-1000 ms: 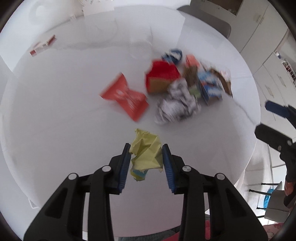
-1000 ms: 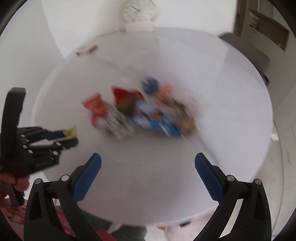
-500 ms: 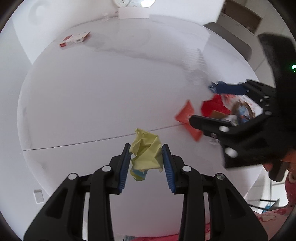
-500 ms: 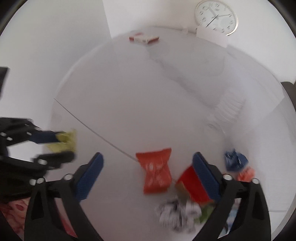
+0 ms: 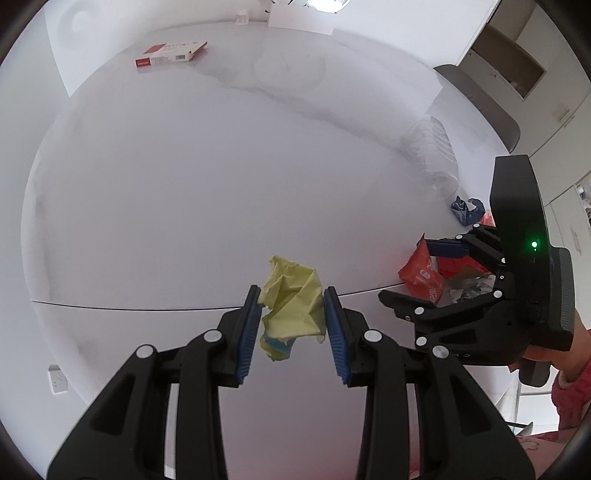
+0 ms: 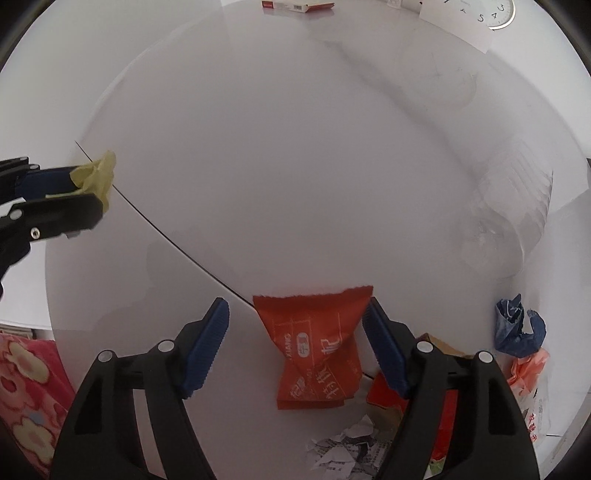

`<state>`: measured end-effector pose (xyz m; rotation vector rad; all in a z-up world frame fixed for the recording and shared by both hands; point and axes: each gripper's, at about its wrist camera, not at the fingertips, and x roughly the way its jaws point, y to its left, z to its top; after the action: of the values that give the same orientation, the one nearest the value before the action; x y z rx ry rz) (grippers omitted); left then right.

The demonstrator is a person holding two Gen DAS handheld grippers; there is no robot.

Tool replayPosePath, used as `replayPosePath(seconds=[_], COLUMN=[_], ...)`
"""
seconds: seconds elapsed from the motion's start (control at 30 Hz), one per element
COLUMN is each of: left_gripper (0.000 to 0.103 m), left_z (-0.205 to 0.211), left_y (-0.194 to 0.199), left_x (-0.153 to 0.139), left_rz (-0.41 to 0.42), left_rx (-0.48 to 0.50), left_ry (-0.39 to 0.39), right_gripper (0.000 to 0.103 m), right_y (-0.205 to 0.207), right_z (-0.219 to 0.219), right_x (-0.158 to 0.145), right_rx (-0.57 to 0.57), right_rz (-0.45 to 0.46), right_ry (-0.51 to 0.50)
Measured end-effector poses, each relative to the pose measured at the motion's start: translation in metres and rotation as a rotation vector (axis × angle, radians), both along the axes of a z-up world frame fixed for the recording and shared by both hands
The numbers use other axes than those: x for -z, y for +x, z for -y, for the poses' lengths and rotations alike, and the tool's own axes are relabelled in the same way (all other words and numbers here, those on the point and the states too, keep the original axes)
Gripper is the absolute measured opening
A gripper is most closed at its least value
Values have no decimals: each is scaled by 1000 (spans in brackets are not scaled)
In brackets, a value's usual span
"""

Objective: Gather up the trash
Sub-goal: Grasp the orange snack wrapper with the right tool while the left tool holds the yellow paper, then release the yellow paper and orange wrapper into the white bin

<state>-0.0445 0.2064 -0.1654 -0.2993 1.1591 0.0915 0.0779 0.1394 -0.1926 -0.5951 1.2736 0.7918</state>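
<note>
Left wrist view: the left gripper [image 5: 291, 325] pinches a crumpled yellow paper [image 5: 291, 302] between its blue pads, up above the round white table [image 5: 184, 184].
Yellow paper: scrunched into a ball, with a bit of blue at the bottom.
Right wrist view: the right gripper [image 6: 297, 347] points down at a red wrapper [image 6: 317, 350] that lies flat on the table.
Right gripper jaws: closing in, with the red wrapper between them. The pad on the right is at the wrapper's top corner. The pad on the left is apart from it, with bare table in the gap.
Red wrapper: torn edge at the top, white writing on it. It lies across the thin dark line [image 6: 166, 236] that runs over the table.
Trash pile: just beside the red wrapper, on its right. It has a dark blue crumpled wrapper [image 6: 517, 325], a pink-orange wrapper [image 6: 524, 369], a red carton [image 6: 384, 395] and a ball of printed paper [image 6: 340, 446].
Clear plastic cup stack: lying on its side [image 6: 517, 206] on the table, past the pile.
Small red and white box: far away, near the back edge of the table [image 5: 170, 53].
Wall clock: on the wall behind the table [image 6: 498, 14].
Person: a hand and a pink sleeve [image 5: 572, 391] show behind the right gripper in the left wrist view.
Flowery cloth: red with pale flowers [image 6: 26, 387], low down beside the table.
</note>
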Motion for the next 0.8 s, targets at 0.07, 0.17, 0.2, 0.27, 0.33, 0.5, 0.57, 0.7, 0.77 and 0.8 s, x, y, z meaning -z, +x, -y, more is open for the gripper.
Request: replayPosePath(seconds=[0.07, 0.17, 0.2, 0.27, 0.33, 0.5, 0.57, 0.7, 0.77, 0.8], left_gripper=[34, 34, 34, 34, 34, 34, 34, 34, 34, 34], left_z=[0, -1, 1, 6, 12, 39, 55, 103, 129, 150], left_y=[0, 3, 3, 2, 1, -2, -2, 0, 1, 1], left_x=[0, -1, -2, -6, -12, -31, -38, -48, -51, -53], left_rz=[1, 7, 11, 20, 32, 68, 76, 85, 89, 95], left_rx=[3, 11, 19, 32, 52, 133, 177, 305, 377, 434], left_ry=[1, 4, 8, 15, 26, 51, 55, 58, 53, 51], right_gripper=[73, 50, 50, 49, 49, 49, 49, 49, 49, 49], right_y=[0, 1, 3, 2, 1, -11, -19, -41, -60, -72], right_z=[2, 6, 7, 10, 14, 49, 70, 128, 170, 192], right_x=[4, 1, 0, -6, -13, -49, -63, -87, -96, -98], right_rx=[6, 24, 40, 63, 85, 212, 253, 361, 449, 499], right_rz=[3, 7, -15, -24, -27, -52, -48, -6, 22, 34], right_ry=[-14, 12, 31, 65, 98, 246, 285, 320, 321, 318])
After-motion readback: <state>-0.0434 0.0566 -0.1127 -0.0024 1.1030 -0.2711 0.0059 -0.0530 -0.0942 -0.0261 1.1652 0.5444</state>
